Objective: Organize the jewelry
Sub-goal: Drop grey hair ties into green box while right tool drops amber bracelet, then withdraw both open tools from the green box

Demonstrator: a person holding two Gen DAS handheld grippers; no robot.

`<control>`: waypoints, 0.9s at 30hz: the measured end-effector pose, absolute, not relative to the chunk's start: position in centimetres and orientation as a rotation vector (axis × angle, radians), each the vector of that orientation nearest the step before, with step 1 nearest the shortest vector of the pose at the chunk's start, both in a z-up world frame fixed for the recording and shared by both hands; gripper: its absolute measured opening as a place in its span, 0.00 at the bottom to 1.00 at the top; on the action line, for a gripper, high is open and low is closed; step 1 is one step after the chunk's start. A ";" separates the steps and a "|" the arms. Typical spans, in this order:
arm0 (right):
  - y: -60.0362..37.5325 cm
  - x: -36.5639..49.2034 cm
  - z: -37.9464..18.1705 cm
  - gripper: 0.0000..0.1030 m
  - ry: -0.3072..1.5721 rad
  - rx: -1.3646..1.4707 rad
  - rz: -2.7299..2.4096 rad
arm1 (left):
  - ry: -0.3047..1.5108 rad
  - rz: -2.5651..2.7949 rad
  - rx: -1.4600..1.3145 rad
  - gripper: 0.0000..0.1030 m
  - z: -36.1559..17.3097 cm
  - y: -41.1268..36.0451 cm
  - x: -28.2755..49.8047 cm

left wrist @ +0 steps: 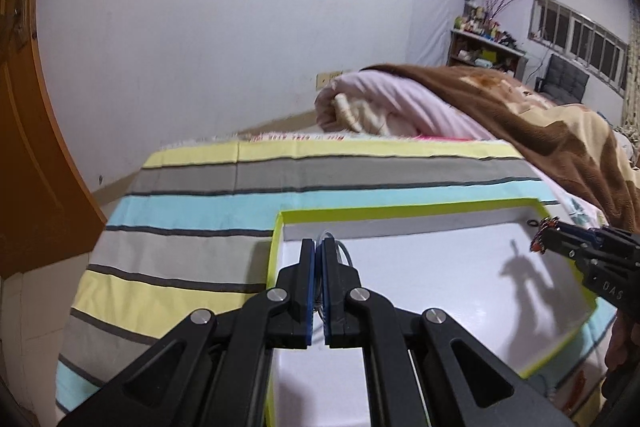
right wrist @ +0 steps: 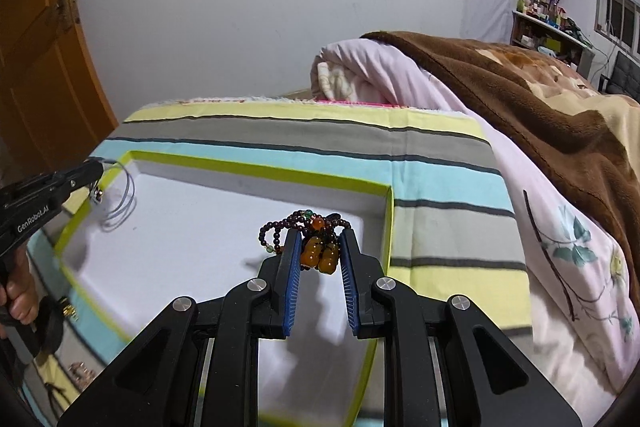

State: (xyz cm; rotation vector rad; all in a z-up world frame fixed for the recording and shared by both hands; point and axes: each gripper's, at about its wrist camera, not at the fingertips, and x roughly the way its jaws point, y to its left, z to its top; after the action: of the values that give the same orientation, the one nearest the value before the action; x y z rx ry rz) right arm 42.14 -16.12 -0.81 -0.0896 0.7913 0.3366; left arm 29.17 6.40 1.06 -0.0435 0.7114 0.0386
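A shallow white tray with a lime-green rim (left wrist: 276,247) (right wrist: 256,169) lies on a striped bedspread. My left gripper (left wrist: 319,247) is shut on a thin silvery wire necklace (left wrist: 340,251) over the tray's left side; its loops and small pendant hang below the tips in the right wrist view (right wrist: 120,203). My right gripper (right wrist: 320,239) is shut on a dark red bead bracelet with orange gourd charms (right wrist: 316,251), held over the tray's right part. The bracelet also shows in the left wrist view (left wrist: 540,239).
A rolled pink quilt (left wrist: 380,103) and a brown blanket (right wrist: 540,99) lie on the bed beyond the tray. Small jewelry pieces (right wrist: 80,371) lie on the bedspread left of the tray. An orange door (left wrist: 32,147) stands at the left.
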 end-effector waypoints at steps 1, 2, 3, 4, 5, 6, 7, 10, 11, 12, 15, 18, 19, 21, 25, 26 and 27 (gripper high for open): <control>-16.1 42.6 -1.0 0.19 0.798 -0.087 0.333 | 0.723 0.043 -0.045 0.03 0.8 6.5 29.5; -16.2 42.9 -1.2 0.20 0.803 -0.085 0.332 | 0.735 0.044 -0.049 0.03 0.6 6.6 29.7; -16.2 43.3 -1.4 0.20 0.810 -0.085 0.330 | 0.746 0.043 -0.053 0.03 0.4 6.6 29.9; -16.2 43.6 -1.6 0.20 0.818 -0.087 0.326 | 0.755 0.045 -0.052 0.03 0.3 6.7 30.2; -16.2 43.9 -1.8 0.20 0.828 -0.088 0.322 | 0.760 0.049 -0.048 0.03 0.2 6.7 30.3; -16.2 44.1 -1.9 0.20 0.835 -0.087 0.319 | 0.766 0.055 -0.041 0.03 0.1 6.6 30.4; -16.2 44.2 -2.0 0.20 0.840 -0.086 0.318 | 0.771 0.056 -0.038 0.03 0.0 6.6 30.5; -16.2 44.2 -2.0 0.20 0.844 -0.089 0.319 | 0.787 0.047 -0.038 0.03 -0.3 6.6 30.8; -16.2 44.1 -2.0 0.20 0.844 -0.090 0.321 | 0.789 0.042 -0.040 0.03 -0.3 6.6 30.9; -16.2 44.0 -1.9 0.22 0.842 -0.089 0.325 | 0.788 0.035 -0.036 0.04 -0.3 6.6 30.9; -16.4 43.3 -1.2 0.29 0.822 -0.086 0.330 | 0.772 0.015 -0.023 0.05 0.0 6.4 30.5; -16.7 42.3 -0.4 0.33 0.800 -0.075 0.338 | 0.755 -0.007 -0.036 0.14 0.7 6.5 29.9; -16.8 41.8 0.0 0.33 0.791 -0.072 0.342 | 0.747 -0.010 -0.040 0.19 1.0 6.5 29.7; -16.9 40.9 0.5 0.34 0.775 -0.071 0.345 | 0.734 -0.018 -0.049 0.20 1.4 6.6 29.1; -17.3 38.5 1.7 0.34 0.744 -0.052 0.365 | 0.727 -0.027 -0.064 0.20 2.0 6.6 27.7; -17.4 37.9 1.9 0.34 0.736 -0.049 0.369 | 0.724 -0.027 -0.064 0.20 2.2 6.5 27.3; -17.5 37.2 2.1 0.34 0.729 -0.045 0.372 | 0.721 -0.029 -0.065 0.20 2.3 6.5 26.7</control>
State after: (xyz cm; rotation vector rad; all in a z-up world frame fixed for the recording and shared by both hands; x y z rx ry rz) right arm 37.16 -17.50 2.14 -0.0446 0.7285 0.3723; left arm 26.73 6.49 2.34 -0.0649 0.7211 -0.0292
